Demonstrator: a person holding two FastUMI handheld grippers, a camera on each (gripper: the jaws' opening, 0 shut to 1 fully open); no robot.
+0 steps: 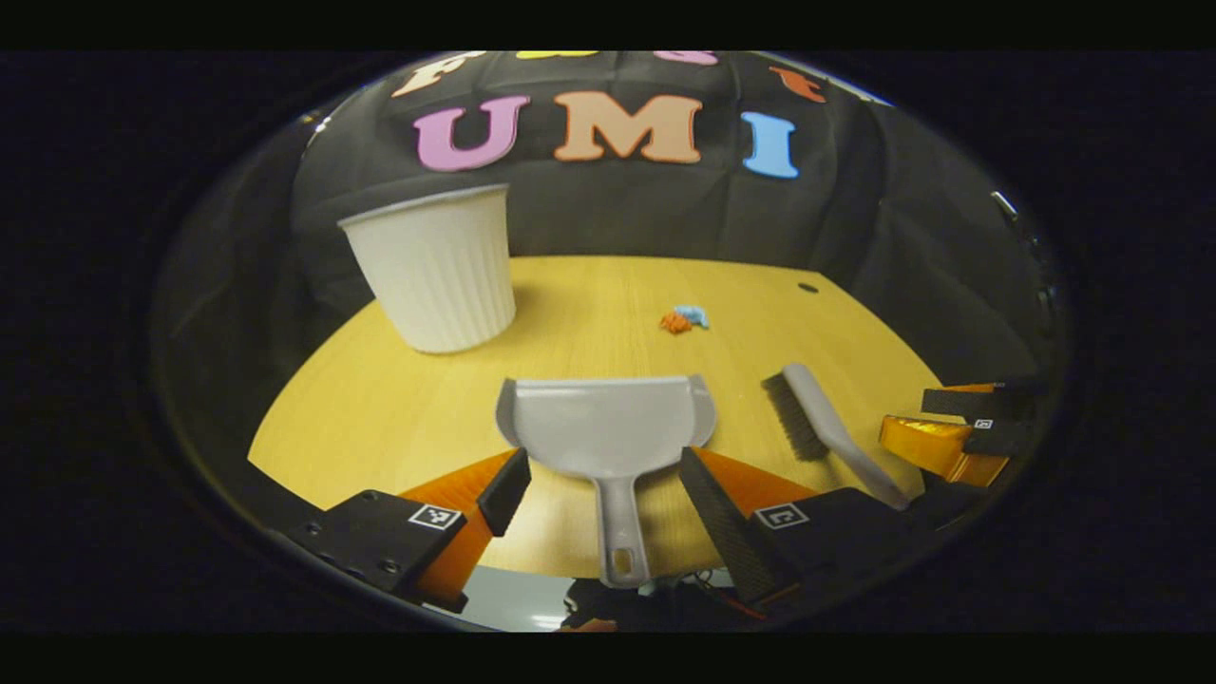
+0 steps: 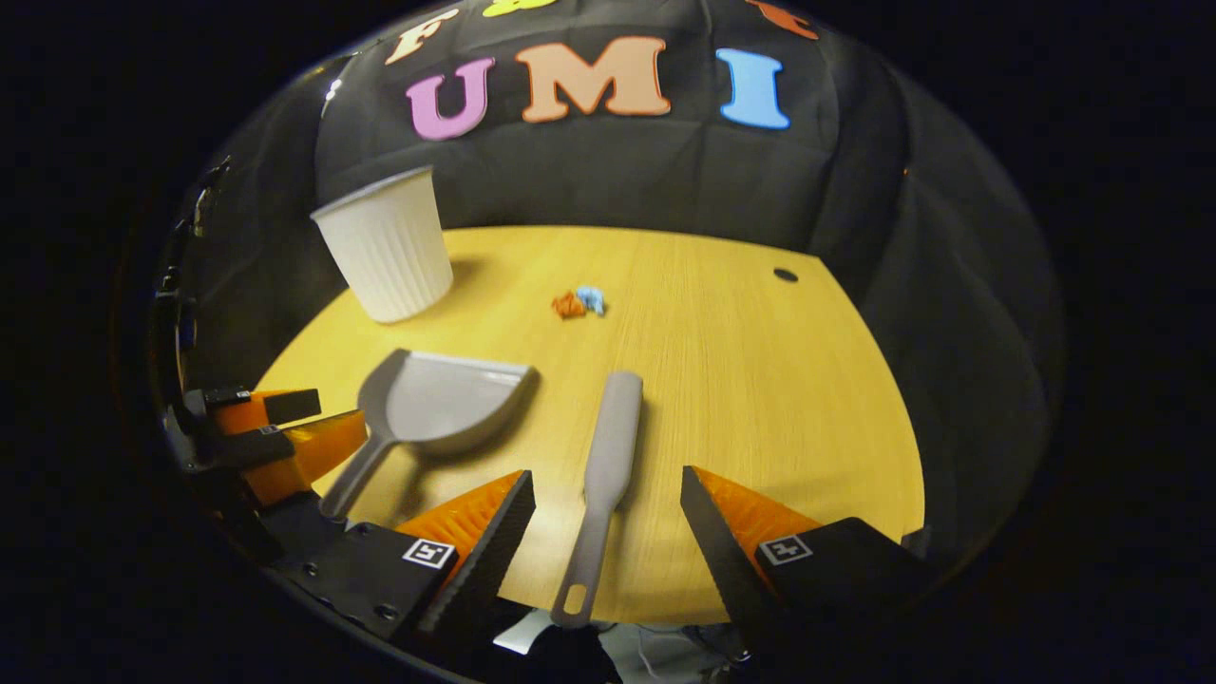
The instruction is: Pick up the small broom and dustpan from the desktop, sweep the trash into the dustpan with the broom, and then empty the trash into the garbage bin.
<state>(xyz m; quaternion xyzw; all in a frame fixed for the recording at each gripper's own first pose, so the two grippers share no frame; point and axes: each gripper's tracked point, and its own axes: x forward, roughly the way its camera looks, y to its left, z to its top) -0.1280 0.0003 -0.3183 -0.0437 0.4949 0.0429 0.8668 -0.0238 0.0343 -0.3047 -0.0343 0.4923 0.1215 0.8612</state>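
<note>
Wooden table (image 1: 399, 418), black cloth wall behind. Left gripper (image 1: 608, 480): jaws spread wide, straddling dustpan (image 1: 608, 418) handle, untouched. Right gripper (image 2: 603, 508): jaws spread wide, flanking broom (image 2: 608, 446) handle, untouched.

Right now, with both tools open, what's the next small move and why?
Probably ease both forward and down. The left tool is open with the dustpan handle between its fingers, and the right tool is open over the broom handle. Neither is gripped yet, and the trash lies unswept.
</note>
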